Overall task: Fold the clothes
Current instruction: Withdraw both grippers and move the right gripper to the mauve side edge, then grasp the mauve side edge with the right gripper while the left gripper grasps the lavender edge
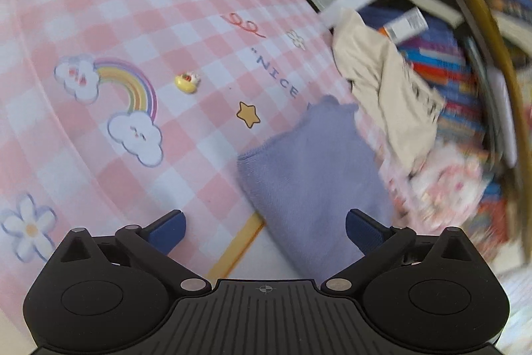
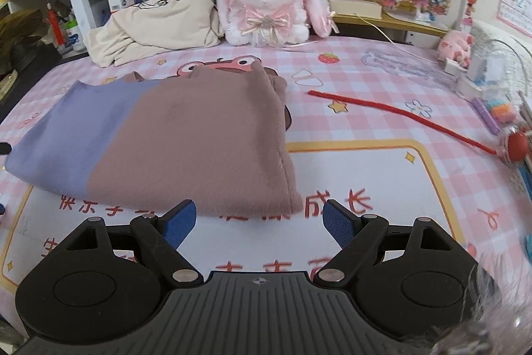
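Right wrist: folded sweater point(image 2: 173, 138) lies square; cloth point(image 2: 382, 175) rightward bare.

1. Left gripper point(image 1: 265, 230): jaws stood wide apart, holding nothing.
2. Lavender garment point(image 1: 312, 168): lay on the pink checked worktop point(image 1: 133, 5), ahead of the jaws.
3. Cream cloth bag point(image 1: 382, 82): lay beyond it, blurred.

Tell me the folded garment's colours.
Garment: lavender on its left part, dusty pinkish-brown on the rest; clearest in the right wrist view.
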The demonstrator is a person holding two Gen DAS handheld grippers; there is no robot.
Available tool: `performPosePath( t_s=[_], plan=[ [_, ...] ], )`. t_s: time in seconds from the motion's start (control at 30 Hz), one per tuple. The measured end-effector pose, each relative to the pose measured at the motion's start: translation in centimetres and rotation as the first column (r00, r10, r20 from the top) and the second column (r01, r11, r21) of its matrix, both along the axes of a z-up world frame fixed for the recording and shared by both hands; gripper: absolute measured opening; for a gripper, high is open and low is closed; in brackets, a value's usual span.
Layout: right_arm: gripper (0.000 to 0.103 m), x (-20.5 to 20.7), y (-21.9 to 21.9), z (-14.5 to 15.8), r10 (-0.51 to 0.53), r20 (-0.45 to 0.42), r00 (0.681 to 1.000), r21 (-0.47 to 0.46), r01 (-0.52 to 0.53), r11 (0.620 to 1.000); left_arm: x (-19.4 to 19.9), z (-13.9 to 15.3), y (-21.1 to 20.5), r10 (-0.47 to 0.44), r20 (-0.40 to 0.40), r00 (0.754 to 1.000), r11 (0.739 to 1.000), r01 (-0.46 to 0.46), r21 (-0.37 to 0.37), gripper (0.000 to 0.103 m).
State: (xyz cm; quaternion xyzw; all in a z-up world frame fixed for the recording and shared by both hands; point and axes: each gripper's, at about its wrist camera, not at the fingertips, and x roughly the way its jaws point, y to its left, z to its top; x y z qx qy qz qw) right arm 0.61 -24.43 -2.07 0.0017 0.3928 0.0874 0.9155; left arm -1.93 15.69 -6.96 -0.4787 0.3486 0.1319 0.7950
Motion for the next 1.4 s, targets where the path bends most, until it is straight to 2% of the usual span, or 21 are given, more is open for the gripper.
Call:
performPosePath(
  t_s=[0.1,0.17,0.27,0.43,0.53,0.63,0.7,0.73,0.77,0.8,0.87,0.9,0.97,1.0,1.03,1.1,1.17,1.2,1.23,1.4],
  plan=[
    [0.08,1.0,-0.8,0.2,0.014,0.013,1.0,0.01,-0.014,1.0,-0.1,-0.5,0.3,0.068,0.029,0.997,0.994,-0.065,-0.088,0.101],
    [0.077,2.1,-1.4,0.1,0.02,0.008,1.0,0.013,-0.02,1.0,0.3,-0.7,0.1,0.097,0.035,0.995,0.99,-0.093,-0.109,0.099],
    [0.062,3.7,-2.4,-0.1,0.023,-0.015,1.0,0.02,-0.022,1.0,0.9,-1.0,-0.1,0.139,0.038,0.99,0.981,-0.132,-0.141,0.095],
    [0.04,6.0,-3.4,-1.1,0.038,-0.076,0.996,0.054,-0.034,0.998,2.3,-0.9,-0.8,0.168,0.034,0.985,0.98,-0.163,-0.116,0.092],
    [0.032,6.8,-3.7,-1.9,0.066,-0.126,0.99,0.099,-0.053,0.994,2.6,-0.7,-1.2,0.204,0.013,0.979,0.974,-0.201,-0.106,0.089],
    [0.028,7.1,-3.9,-2.1,0.095,-0.136,0.986,0.123,-0.079,0.989,2.7,-0.8,-1.4,0.213,-0.008,0.977,0.972,-0.213,-0.097,0.072],
    [0.026,7.1,-4.1,-2.2,0.107,-0.138,0.985,0.139,-0.087,0.986,2.8,-1.0,-1.5,0.219,-0.022,0.975,0.971,-0.22,-0.091,0.055],
    [0.025,7.1,-4.2,-2.3,0.11,-0.139,0.984,0.148,-0.09,0.985,2.8,-1.0,-1.6,0.222,-0.029,0.975,0.971,-0.224,-0.088,0.039],
    [0.024,7.1,-4.3,-2.4,0.114,-0.139,0.984,0.157,-0.092,0.983,2.8,-1.1,-1.6,0.224,-0.038,0.974,0.97,-0.226,-0.086,0.027],
    [0.023,7.1,-4.4,-2.4,0.118,-0.139,0.983,0.162,-0.095,0.982,2.8,-1.2,-1.7,0.222,-0.048,0.974,0.97,-0.225,-0.089,0.025],
    [0.022,7.1,-4.4,-2.4,0.125,-0.138,0.983,0.168,-0.101,0.981,2.4,-0.8,-2.1,0.209,-0.031,0.977,0.973,-0.211,-0.092,0.014],
    [0.022,7.1,-4.4,-2.5,0.127,-0.137,0.982,0.169,-0.103,0.98,2.3,-0.1,-2.5,0.191,-0.004,0.982,0.979,-0.19,-0.074,0.013],
    [0.022,7.1,-4.5,-2.5,0.129,-0.137,0.982,0.174,-0.104,0.979,2.2,2.4,-4.1,0.099,0.091,0.991,0.994,-0.103,0.039,0.013],
    [0.022,7.1,-4.6,-2.5,0.128,-0.139,0.982,0.176,-0.102,0.979,2.2,3.6,-4.9,0.048,0.129,0.991,0.993,-0.061,0.1,0.013],
    [0.022,7.2,-4.5,-2.5,0.128,-0.139,0.982,0.175,-0.103,0.979,2.3,4.5,-5.7,-0.003,0.149,0.989,0.987,-0.02,0.156,0.014],
    [0.022,7.2,-4.5,-2.5,0.13,-0.139,0.982,0.172,-0.105,0.98,2.7,4.8,-6.2,-0.046,0.14,0.989,0.977,0.016,0.211,0.014],
    [0.022,7.2,-4.4,-2.5,0.131,-0.139,0.982,0.169,-0.107,0.98,2.9,3.8,-5.7,-0.028,0.098,0.995,0.979,0.007,0.203,0.022],
    [0.022,7.2,-4.4,-2.5,0.131,-0.138,0.982,0.169,-0.107,0.98,3.0,3.1,-5.3,-0.008,0.071,0.997,0.982,-0.005,0.189,0.028],
    [0.022,7.2,-4.4,-2.5,0.132,-0.138,0.982,0.169,-0.108,0.98,3.1,2.5,-4.9,0.009,0.051,0.999,0.985,-0.017,0.172,0.04],
    [0.022,7.2,-4.4,-2.6,0.133,-0.137,0.982,0.168,-0.109,0.98,3.4,-0.6,-3.3,0.068,0.028,0.997,0.996,-0.07,0.062,0.04]
  ],
)
